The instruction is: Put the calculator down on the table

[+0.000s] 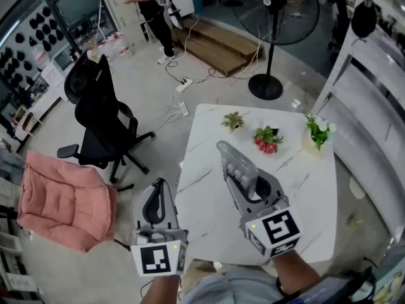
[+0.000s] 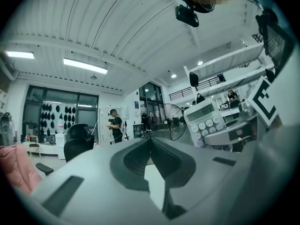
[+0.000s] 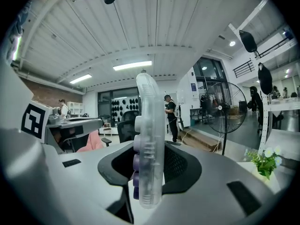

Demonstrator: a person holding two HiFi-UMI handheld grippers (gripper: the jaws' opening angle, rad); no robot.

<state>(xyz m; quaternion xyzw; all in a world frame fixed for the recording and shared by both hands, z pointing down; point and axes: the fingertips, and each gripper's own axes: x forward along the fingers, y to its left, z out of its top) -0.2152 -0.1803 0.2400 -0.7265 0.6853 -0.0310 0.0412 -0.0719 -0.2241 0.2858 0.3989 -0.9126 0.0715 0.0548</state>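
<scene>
In the head view my right gripper [image 1: 248, 181] hangs over the white marble table [image 1: 209, 214], shut on the lower end of a pale grey calculator [image 1: 235, 163]. The calculator sticks out ahead of the jaws and is clear of the tabletop. The right gripper view shows the calculator [image 3: 150, 139] edge-on and upright between the pads, its purple and white keys facing left. My left gripper [image 1: 159, 183] is off the table's left edge, over the floor, shut with nothing in it. In the left gripper view its tips [image 2: 150, 142] meet, and the calculator [image 2: 206, 121] shows at the right.
Three small potted plants stand along the table's far side: a green one [image 1: 233, 120], a red-flowered one [image 1: 267, 138] and one in a white pot [image 1: 316, 135]. A black office chair [image 1: 101, 122] and a pink cushioned seat [image 1: 63, 201] stand left. A standing fan [image 1: 269, 37] is beyond.
</scene>
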